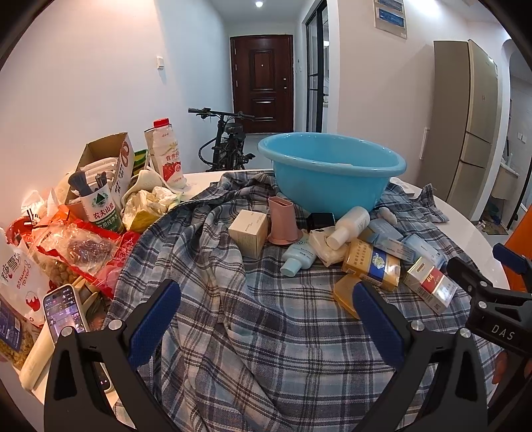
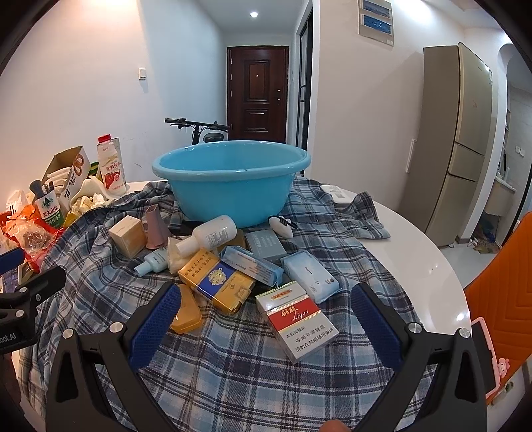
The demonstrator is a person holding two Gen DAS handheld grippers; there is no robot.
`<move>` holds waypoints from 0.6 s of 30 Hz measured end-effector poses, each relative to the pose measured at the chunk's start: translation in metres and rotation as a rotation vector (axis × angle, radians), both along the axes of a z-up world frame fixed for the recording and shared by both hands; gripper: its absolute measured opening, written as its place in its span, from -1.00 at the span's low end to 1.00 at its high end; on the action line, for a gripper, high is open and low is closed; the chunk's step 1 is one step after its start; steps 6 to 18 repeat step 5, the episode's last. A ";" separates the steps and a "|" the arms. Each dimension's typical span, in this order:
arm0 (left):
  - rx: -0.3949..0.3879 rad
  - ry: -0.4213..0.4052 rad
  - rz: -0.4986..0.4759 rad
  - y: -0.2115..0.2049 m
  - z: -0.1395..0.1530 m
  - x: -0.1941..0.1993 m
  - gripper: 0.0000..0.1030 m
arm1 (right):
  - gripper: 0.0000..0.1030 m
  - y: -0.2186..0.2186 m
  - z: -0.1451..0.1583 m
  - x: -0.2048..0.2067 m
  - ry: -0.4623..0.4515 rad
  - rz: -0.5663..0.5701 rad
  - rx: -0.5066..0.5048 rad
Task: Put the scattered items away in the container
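Clutter sits mid-counter on plaid cloth (image 2: 232, 382). Left gripper (image 1: 266, 319) jaws wide, empty. Blue basin (image 2: 232, 179) far centre, seems empty. Right gripper (image 2: 266, 322) jaws wide, empty, straddling red cigarette pack (image 2: 296, 322): best close squarely across its narrow sides, then lift.

Your two wrist views sit low, side by side, facing the blue basin (image 1: 331, 169) both share.

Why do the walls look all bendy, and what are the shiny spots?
Left wrist view: the fisheye lens curves the fridge and walls, and dark corners ring the picture. Right wrist view: the same bending, the ceiling lamp glares white, and small bright spots shine on the bare white table. Both look sharp, not blurry.
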State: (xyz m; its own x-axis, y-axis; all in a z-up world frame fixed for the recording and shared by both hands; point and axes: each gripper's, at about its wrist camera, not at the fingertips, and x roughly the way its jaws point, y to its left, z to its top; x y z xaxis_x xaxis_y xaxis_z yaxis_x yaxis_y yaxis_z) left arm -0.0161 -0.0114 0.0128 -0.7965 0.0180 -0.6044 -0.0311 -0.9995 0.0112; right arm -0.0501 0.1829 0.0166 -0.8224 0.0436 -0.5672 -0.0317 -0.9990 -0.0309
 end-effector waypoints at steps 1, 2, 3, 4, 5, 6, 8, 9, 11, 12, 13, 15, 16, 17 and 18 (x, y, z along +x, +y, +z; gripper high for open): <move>0.005 0.003 0.004 -0.001 0.001 0.000 0.99 | 1.00 0.000 0.000 0.000 -0.001 0.001 -0.001; 0.010 0.005 0.007 -0.001 0.002 0.001 0.99 | 1.00 -0.001 0.000 0.000 -0.001 0.002 -0.001; 0.014 0.007 0.006 -0.001 0.002 0.001 0.99 | 1.00 -0.001 0.000 0.000 -0.001 0.002 0.001; 0.015 0.006 0.005 -0.001 0.003 0.001 1.00 | 1.00 -0.001 0.000 0.000 -0.001 0.001 0.001; 0.013 0.006 0.003 -0.001 0.004 0.001 1.00 | 1.00 -0.001 0.000 0.000 -0.002 0.001 0.001; 0.013 0.006 0.003 -0.001 0.004 0.001 1.00 | 1.00 -0.001 0.000 0.000 -0.002 0.001 0.001; 0.013 0.006 0.003 -0.001 0.004 0.001 1.00 | 1.00 -0.001 0.000 0.000 -0.002 0.001 0.001; 0.013 0.006 0.003 -0.001 0.004 0.001 1.00 | 1.00 -0.001 0.000 0.000 -0.002 0.001 0.001; 0.013 0.006 0.003 -0.001 0.004 0.001 1.00 | 1.00 -0.001 0.000 0.000 -0.002 0.001 0.001; 0.013 0.006 0.003 -0.001 0.004 0.001 1.00 | 1.00 -0.001 0.000 0.000 -0.002 0.001 0.001; 0.013 0.006 0.003 -0.001 0.004 0.001 1.00 | 1.00 -0.001 0.000 0.000 -0.002 0.001 0.001; 0.013 0.006 0.003 -0.001 0.004 0.001 1.00 | 1.00 -0.001 0.000 0.000 -0.002 0.001 0.001; 0.013 0.006 0.003 -0.001 0.004 0.001 1.00 | 1.00 -0.001 0.000 0.000 -0.002 0.001 0.001; 0.013 0.006 0.003 -0.001 0.004 0.001 1.00 | 1.00 -0.001 0.000 0.000 -0.002 0.001 0.001; 0.013 0.006 0.003 -0.001 0.004 0.001 1.00 | 1.00 -0.001 0.000 0.000 -0.002 0.001 0.001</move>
